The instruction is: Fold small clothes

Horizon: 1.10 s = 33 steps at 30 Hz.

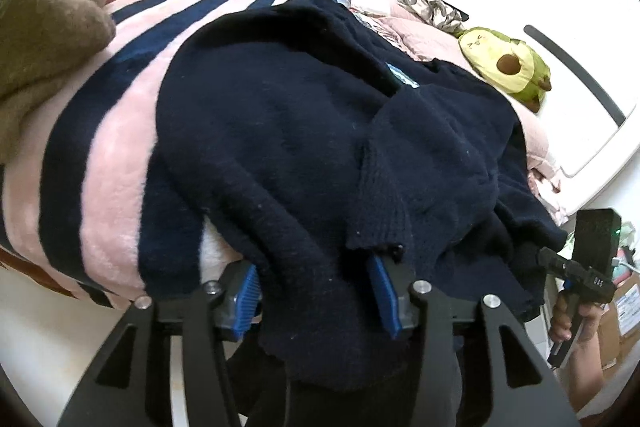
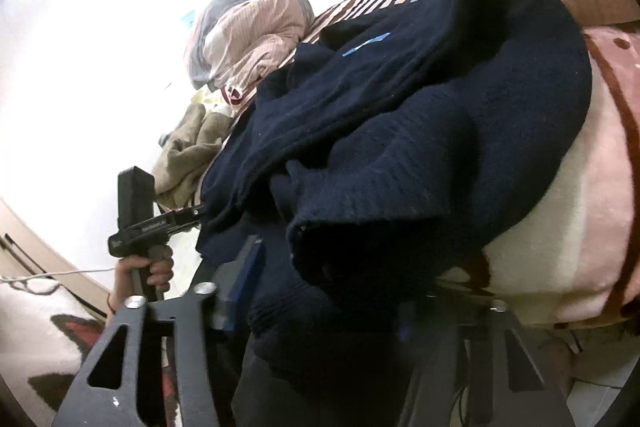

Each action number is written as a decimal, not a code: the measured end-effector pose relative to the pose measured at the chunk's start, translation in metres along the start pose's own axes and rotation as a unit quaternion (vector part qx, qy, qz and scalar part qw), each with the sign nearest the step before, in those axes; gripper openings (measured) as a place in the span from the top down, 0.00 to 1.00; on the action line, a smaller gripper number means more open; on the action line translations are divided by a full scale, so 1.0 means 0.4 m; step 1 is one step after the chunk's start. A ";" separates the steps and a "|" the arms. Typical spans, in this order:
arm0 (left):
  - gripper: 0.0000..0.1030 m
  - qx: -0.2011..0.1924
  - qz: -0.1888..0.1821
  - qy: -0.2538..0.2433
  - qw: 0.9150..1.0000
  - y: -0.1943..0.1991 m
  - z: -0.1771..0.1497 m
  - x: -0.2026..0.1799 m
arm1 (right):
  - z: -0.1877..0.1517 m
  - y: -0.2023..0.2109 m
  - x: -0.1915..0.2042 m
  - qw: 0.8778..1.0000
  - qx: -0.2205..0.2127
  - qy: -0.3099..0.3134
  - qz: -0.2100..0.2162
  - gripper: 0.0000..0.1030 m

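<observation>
A navy knit sweater (image 1: pixel 300 115) lies bunched on a pink, navy and rust striped blanket (image 1: pixel 108 163) covering a bed. A light blue label (image 1: pixel 402 77) shows near its collar. My left gripper (image 1: pixel 316 291) is at the near hem, and thick folds of the knit fill the gap between its blue pads (image 1: pixel 248 299). In the right wrist view the same sweater (image 2: pixel 420 107) hangs over the bed's edge into my right gripper (image 2: pixel 320 307). One blue pad (image 2: pixel 244 279) touches the cloth; the other is buried under it. Each view shows the other gripper, hand-held, at the sweater's edge.
A crumpled brown garment (image 1: pixel 44 39) lies on the blanket to the left, pink bedding (image 2: pixel 248 35) is piled behind it, and an avocado plush (image 1: pixel 508 67) sits at the bed's far right. Shelves and heaped clothes fill the back of the room. A patterned rug (image 2: pixel 40 327) covers the floor.
</observation>
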State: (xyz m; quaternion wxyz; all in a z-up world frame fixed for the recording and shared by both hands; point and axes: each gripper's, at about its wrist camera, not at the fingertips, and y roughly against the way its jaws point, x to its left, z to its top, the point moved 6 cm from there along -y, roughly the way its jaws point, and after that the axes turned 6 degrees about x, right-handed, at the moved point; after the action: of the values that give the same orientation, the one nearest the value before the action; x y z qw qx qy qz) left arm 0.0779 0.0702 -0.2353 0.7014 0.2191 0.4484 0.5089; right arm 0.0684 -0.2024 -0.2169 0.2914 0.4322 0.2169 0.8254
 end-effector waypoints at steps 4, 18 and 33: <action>0.75 -0.002 0.026 -0.018 1.000 -0.004 0.008 -0.013 | 0.004 -0.002 0.002 1.000 -0.004 0.012 -0.007 0.76; 0.87 -0.049 -0.001 -0.062 0.997 0.082 0.045 -0.095 | 0.019 0.047 0.061 0.998 -0.028 0.061 0.001 0.88; 0.89 -0.107 -0.028 -0.080 0.991 0.231 0.029 -0.148 | 0.010 0.149 0.150 0.992 -0.083 0.096 0.017 0.92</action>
State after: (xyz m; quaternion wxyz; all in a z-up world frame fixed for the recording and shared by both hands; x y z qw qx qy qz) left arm 0.0352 0.0538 -0.1348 0.7685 0.1703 0.3400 0.5146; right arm 0.0268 -0.2057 -0.1434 0.2900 0.3284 0.1669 0.8833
